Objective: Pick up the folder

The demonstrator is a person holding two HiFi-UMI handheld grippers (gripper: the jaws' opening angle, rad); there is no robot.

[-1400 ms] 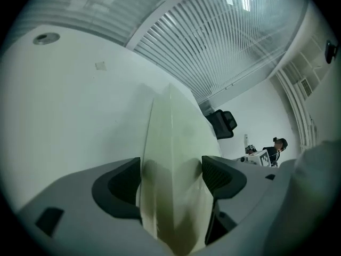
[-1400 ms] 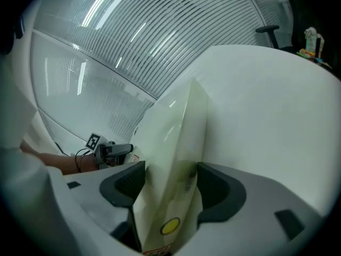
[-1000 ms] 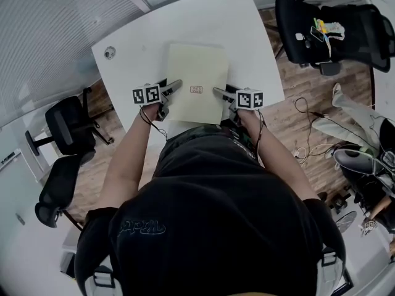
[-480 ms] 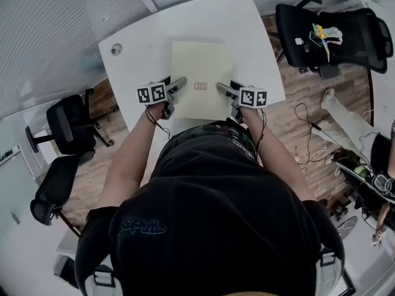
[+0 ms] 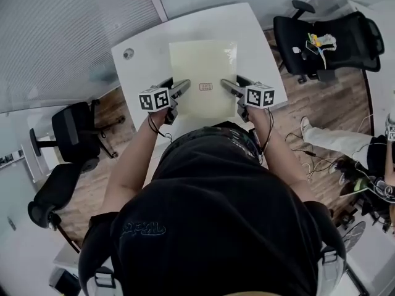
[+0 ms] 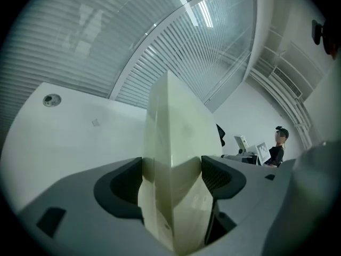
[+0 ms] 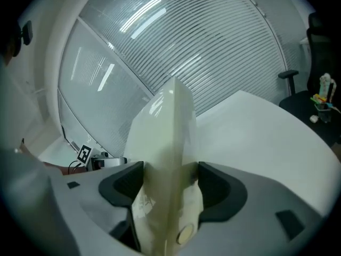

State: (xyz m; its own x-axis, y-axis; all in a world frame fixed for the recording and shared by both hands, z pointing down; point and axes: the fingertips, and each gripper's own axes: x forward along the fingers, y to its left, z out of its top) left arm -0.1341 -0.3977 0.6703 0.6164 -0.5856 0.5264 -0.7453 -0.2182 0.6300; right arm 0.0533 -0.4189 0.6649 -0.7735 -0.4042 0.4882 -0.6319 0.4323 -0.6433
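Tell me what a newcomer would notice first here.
A pale yellow folder over the white table is clamped at its left edge by the left tool and at its right by the right tool. A cluttered black office chair stands at the head view's upper right.

White table [image 5: 145, 66] on wood floor [image 5: 321, 97], black office chairs [image 5: 327, 36] beside, slatted blinds [image 5: 62, 36] behind.

Bare counter [image 5: 254, 45] surrounds the folder [image 5: 203, 73] on its left, right and far sides, with only a small round cap [image 5: 128, 53] near the far left corner, and a black chair [image 5: 327, 36] stands off the right edge.
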